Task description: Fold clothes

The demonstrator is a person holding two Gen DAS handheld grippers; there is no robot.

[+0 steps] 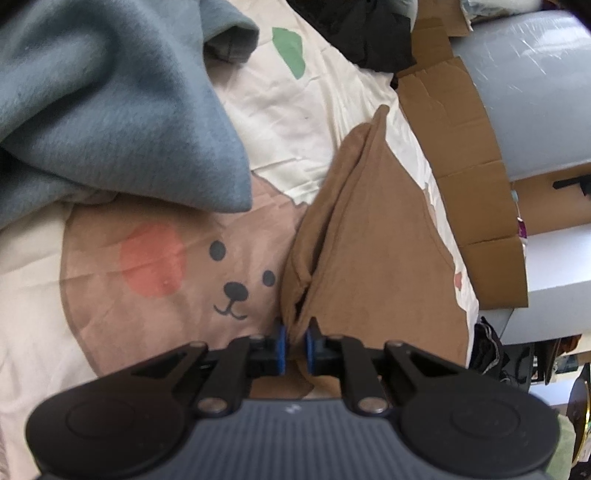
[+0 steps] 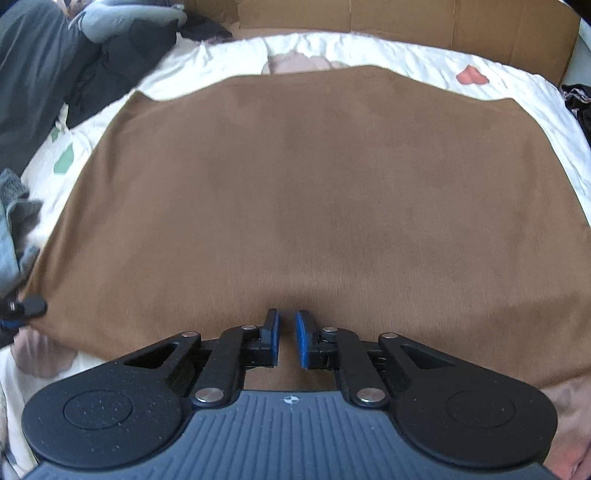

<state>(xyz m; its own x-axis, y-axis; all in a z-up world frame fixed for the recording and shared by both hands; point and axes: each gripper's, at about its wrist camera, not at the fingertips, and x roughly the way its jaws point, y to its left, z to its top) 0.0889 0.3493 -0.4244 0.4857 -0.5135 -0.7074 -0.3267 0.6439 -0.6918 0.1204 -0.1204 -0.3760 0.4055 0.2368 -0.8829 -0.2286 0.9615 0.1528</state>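
Your left gripper is clenched on a bunched corner of the brown garment, the blue pads pinching folded cloth between them. From that pinch the fabric rises in a ridge that runs away across the bed sheet, toward the sheet's far right edge, where flattened cardboard lines the side of the bed.

Your right gripper sits over the near edge of the same brown garment, its jaws nearly closed with a narrow gap left between the blue pads. Whether any cloth is caught in that gap you cannot tell from this angle. Seen from the right wrist, the garment lies spread broad and flat across the middle of the sheet, its far edge short of the cardboard at the head. At the garment's left corner the tip of your other gripper shows, holding the fabric.

A blue-grey fleece garment is heaped over the far left of the sheet in the left wrist view, overlapping the printed bear face. Dark clothing lies at the far edge beside the cardboard, and more dark clothes are piled at the sheet's far left corner in the right wrist view.
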